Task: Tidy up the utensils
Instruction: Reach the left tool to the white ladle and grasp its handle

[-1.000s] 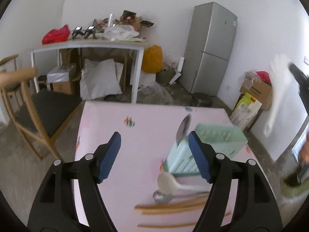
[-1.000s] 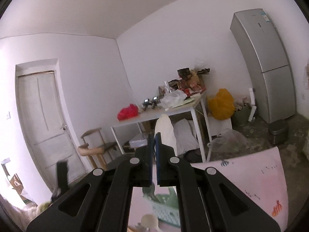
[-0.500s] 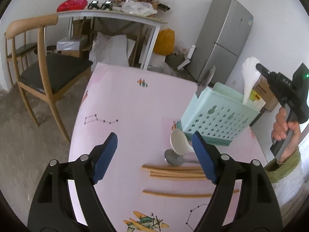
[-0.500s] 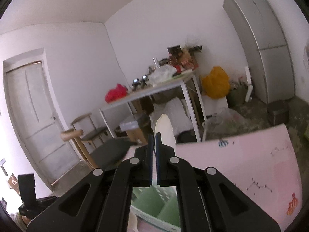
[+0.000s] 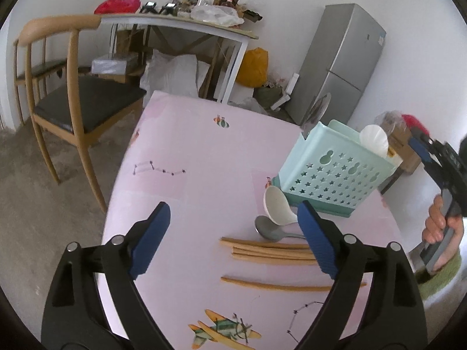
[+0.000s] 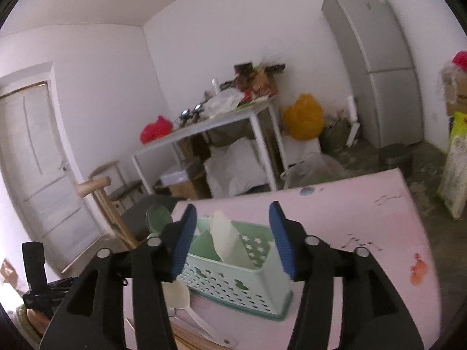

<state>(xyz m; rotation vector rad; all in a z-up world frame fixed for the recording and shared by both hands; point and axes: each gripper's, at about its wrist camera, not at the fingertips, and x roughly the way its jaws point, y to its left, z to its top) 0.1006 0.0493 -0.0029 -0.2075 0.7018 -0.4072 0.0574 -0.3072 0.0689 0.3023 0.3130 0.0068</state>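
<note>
Over the basket [image 6: 233, 280] my right claw [image 6: 232, 239] is opening, white spoon [image 6: 230, 245] loose between its jaws; left claw [image 5: 233, 239] opening, empty, above worktop [image 5: 189, 151]

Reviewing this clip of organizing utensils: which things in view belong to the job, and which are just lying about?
Part of the job:
- mint utensil basket
- white spoon in the basket
- metal spoon in the basket
- white spoon on the table
- metal spoon on the table
- wooden chopsticks

Just lying about:
- wooden chair
- cluttered white table
- refrigerator
- yellow bag
</note>
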